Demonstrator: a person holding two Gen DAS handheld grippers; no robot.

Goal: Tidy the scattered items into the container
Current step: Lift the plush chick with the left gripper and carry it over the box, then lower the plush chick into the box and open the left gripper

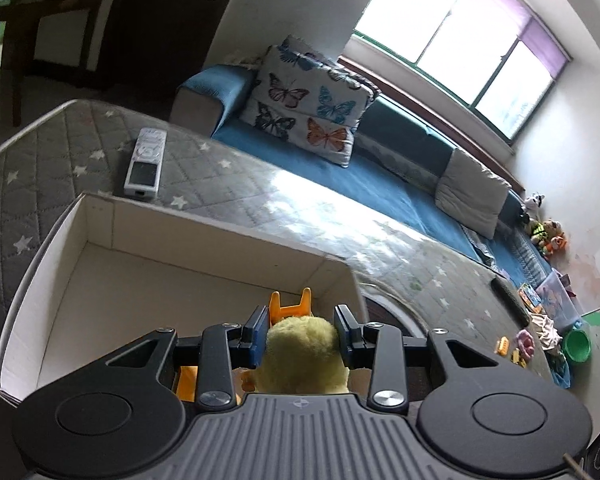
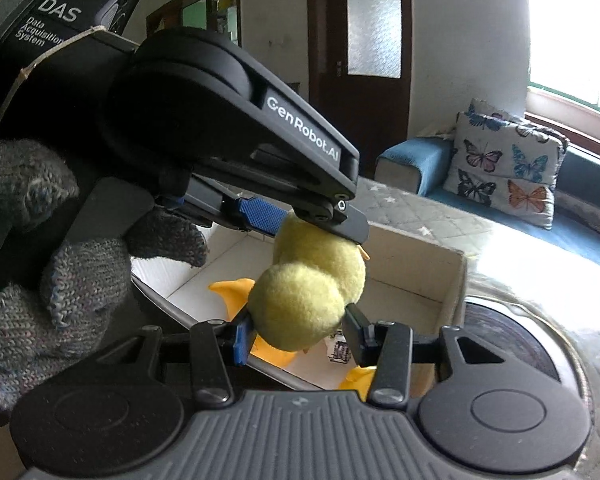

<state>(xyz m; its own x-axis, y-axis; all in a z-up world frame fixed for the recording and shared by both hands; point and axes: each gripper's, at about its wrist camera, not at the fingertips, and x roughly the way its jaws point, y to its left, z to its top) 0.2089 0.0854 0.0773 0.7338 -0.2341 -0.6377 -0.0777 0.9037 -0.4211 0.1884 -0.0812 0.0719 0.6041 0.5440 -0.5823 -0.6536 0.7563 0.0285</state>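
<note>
Now both grippers clench the yellow plush duck (image 2: 308, 300): left gripper (image 1: 302, 330) on its head, right gripper (image 2: 296, 336) on its body, holding it over the white box (image 1: 112, 216) by the box's near edge, probably to drop it in.

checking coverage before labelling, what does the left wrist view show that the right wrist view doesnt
Only the left wrist view shows the white remote control on the grey star-print cover beyond the box, and the toy clutter with a green bucket at the far end.

Only the right wrist view shows the left gripper from outside, the gloved hand holding it, and the brown door.

Both show the yellow plush duck gripped over the cardboard box, and the butterfly cushion.
</note>
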